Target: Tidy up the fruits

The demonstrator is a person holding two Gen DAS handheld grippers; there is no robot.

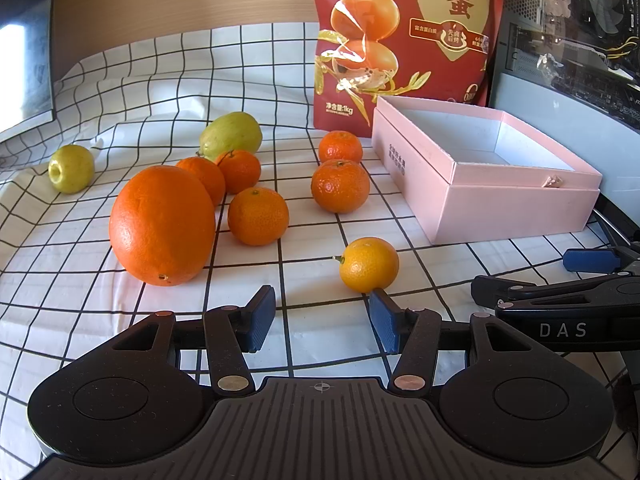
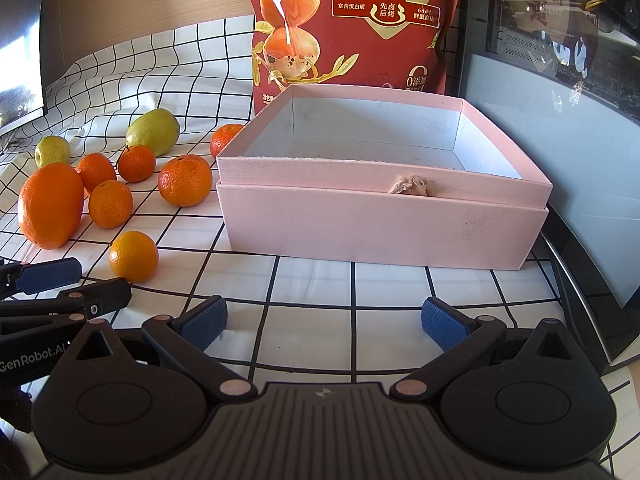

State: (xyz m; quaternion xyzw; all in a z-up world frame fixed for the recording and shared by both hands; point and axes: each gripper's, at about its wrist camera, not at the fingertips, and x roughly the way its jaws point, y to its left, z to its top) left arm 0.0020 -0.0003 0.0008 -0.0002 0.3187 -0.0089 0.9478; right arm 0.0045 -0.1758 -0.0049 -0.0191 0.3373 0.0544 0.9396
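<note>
Fruit lies loose on a checked cloth (image 1: 312, 240): a big orange (image 1: 162, 224), several small mandarins (image 1: 258, 216), a green pear-like fruit (image 1: 231, 134), a yellow-green apple (image 1: 71, 168) and a small yellow-orange citrus (image 1: 369, 265). My left gripper (image 1: 322, 320) stands open just short of that small citrus, nothing between its pads. An open pink box (image 2: 382, 224) with a white inside sits right of the fruit. My right gripper (image 2: 324, 322) stands open in front of the box, with nothing in it. Each gripper shows at the edge of the other's view.
A tall red snack bag (image 1: 404, 40) stands behind the box. A dark screen (image 1: 24, 40) is at the far left. At the right a computer case (image 2: 560, 80) borders the cloth, close to the box.
</note>
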